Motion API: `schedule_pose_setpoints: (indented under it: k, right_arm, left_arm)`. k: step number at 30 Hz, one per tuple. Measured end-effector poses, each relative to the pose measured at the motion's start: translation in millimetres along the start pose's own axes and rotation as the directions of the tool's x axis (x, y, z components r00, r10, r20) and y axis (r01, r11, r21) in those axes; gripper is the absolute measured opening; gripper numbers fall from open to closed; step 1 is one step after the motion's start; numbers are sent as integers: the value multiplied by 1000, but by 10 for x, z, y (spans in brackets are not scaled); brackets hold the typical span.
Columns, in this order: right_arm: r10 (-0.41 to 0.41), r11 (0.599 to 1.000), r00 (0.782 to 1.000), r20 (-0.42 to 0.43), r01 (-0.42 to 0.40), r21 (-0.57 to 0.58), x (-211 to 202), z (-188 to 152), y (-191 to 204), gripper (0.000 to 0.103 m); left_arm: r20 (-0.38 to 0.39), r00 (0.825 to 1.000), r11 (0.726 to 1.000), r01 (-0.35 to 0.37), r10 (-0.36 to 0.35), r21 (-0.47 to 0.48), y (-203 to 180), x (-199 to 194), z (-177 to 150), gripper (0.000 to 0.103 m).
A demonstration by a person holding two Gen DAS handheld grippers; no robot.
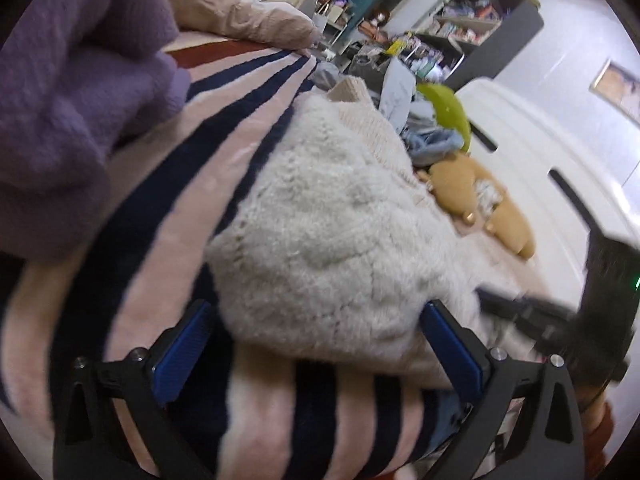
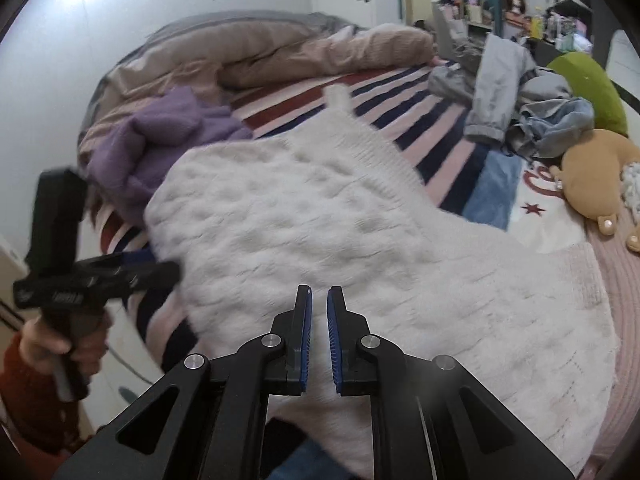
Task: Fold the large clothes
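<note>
A large white cable-knit sweater (image 2: pixel 320 236) lies on the striped bed cover (image 2: pixel 404 92); it also shows in the left wrist view (image 1: pixel 320 236). My left gripper (image 1: pixel 320 320) is open, its blue pads either side of the sweater's near folded edge, empty. From the right wrist view the left gripper (image 2: pixel 160 270) is at the sweater's left edge. My right gripper (image 2: pixel 319 300) hovers over the sweater's near part, jaws nearly closed with a narrow gap, nothing between them. In the left wrist view the right gripper (image 1: pixel 488 300) shows as a blurred dark shape at the right.
A purple sweater (image 2: pixel 168 132) is heaped at the left, also in the left wrist view (image 1: pixel 76 100). A beige duvet (image 2: pixel 256 52) lies behind. Grey trousers (image 2: pixel 496 80), jeans (image 2: pixel 560 120), a green cushion (image 2: pixel 588 84) and a tan plush toy (image 2: pixel 592 176) sit at the right.
</note>
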State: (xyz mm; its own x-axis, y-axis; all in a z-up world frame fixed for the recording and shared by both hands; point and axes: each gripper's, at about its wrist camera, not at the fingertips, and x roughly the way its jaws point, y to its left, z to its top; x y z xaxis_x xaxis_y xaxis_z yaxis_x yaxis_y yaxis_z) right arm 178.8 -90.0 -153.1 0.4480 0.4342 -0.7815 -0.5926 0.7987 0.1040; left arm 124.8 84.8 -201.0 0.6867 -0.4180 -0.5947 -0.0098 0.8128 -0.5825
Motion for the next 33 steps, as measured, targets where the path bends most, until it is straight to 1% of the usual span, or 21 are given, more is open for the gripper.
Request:
schedule_pose_setpoints:
  k: [3,6,7,9,10,12,15,16,19,20,21,23,24,26,27,29,30,32,33]
  right_arm:
    - [-25,1000,999,-36,24,-19,137,-44,30,4]
    - [-9,1000,998,-55,10,9,197,-86,5,4]
    - [-8,1000,998,-58,8,6,213,-93,5,4]
    - [-15,1000,998,-59,15,-7,238,-102,12,4]
    - [-20,1000,998,-58,19,-14,248,-108,25,4]
    - [-25,1000,998,-55,24,-20,254,-114,42,4]
    - [-22,1000,998,-54,21,-19,245,-112,47,4]
    - [-15,1000,998,-63,14,-23,244,-111,47,4]
    - [-14,999,998,-60,12,-30,221,-120,68,4]
    - [-14,999,998,-60,12,-32,214,-124,74,4]
    - [-14,999,998,-59,12,-34,205,-131,82,4]
    - [-12,999,998,-56,10,-36,190,-133,69,4]
    - [-10,999,998,-55,8,-33,179,-134,64,4]
    - [-1,1000,999,-48,-1,-26,151,-141,51,5]
    - [7,1000,999,-43,-8,-18,135,-150,38,5]
    - [20,1000,999,-35,-20,0,108,-168,-1,5]
    - [28,1000,999,-31,-28,11,86,-175,-36,4]
    - [44,998,999,-14,-44,37,-14,-187,-132,5]
    - [50,998,999,2,-50,46,-83,-198,-173,10]
  left_arm:
    - [-24,999,998,41,-42,-44,0,125,18,102]
    - [-81,991,986,97,-108,-138,42,219,-26,102]
    - [-85,990,984,103,-117,-147,32,230,-46,102]
    - [-84,989,986,107,-118,-128,-23,234,-64,102]
    - [-92,987,984,117,-130,-132,-41,253,-65,102]
    - [-105,983,978,133,-151,-162,-84,319,-65,102]
    - [-94,990,980,82,-101,-182,-148,461,-23,102]
    - [-75,993,975,70,-87,-211,-143,489,3,102]
    - [-16,997,958,74,-81,-276,-134,501,83,101]
    - [-7,997,960,72,-76,-271,-159,496,103,97]
    - [-7,998,968,61,-64,-242,-214,487,128,95]
    - [3,999,985,43,-44,-165,-345,444,159,82]
    - [14,999,991,44,-42,-124,-423,411,168,78]
    - [24,999,997,45,-44,-64,-571,369,187,68]
    - [28,999,999,43,-42,-27,-662,352,201,66]
    - [40,999,998,25,-27,59,-857,321,224,59]
    - [47,999,994,14,-19,112,-969,292,242,58]
    - [65,998,976,1,-15,218,-1187,239,226,56]
    - [68,997,967,4,-22,256,-1271,227,230,56]
